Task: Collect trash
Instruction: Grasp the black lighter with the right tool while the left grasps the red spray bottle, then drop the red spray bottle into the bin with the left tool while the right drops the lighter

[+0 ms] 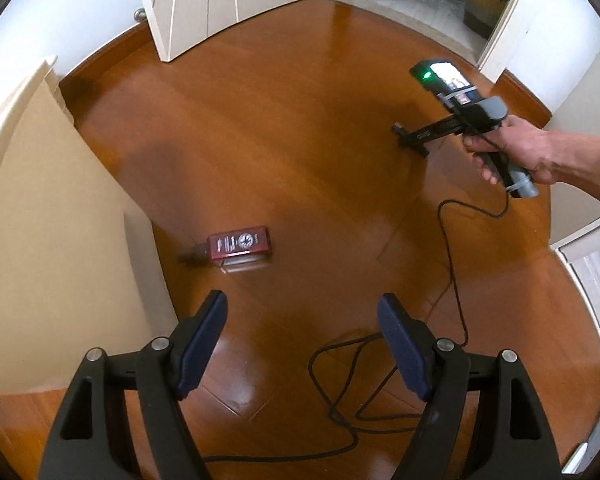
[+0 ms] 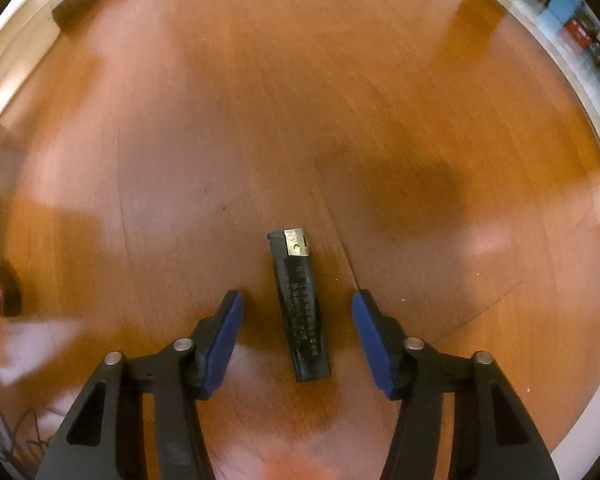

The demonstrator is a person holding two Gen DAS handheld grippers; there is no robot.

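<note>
Underfoot, glossy wood floor point(image 2: 259, 120); black lighter point(image 2: 300, 308) between right gripper's point(image 2: 297, 300) parted, untouching pads; left gripper point(image 1: 302, 308) wide, empty.

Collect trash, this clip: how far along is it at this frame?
Nothing looks collected yet; no bin or bag shows. In hand: the right gripper straddles a black lighter lying on the wooden floor, fingers not touching it. Left: the red box lies ahead of the left gripper, which is open and empty.

A lighter point(image 2: 299, 308) lies on the floor point(image 2: 259, 120) between my right gripper's point(image 2: 297, 336) fingers; a bottle point(image 1: 239, 245) lies ahead of my left gripper point(image 1: 302, 340).
</note>
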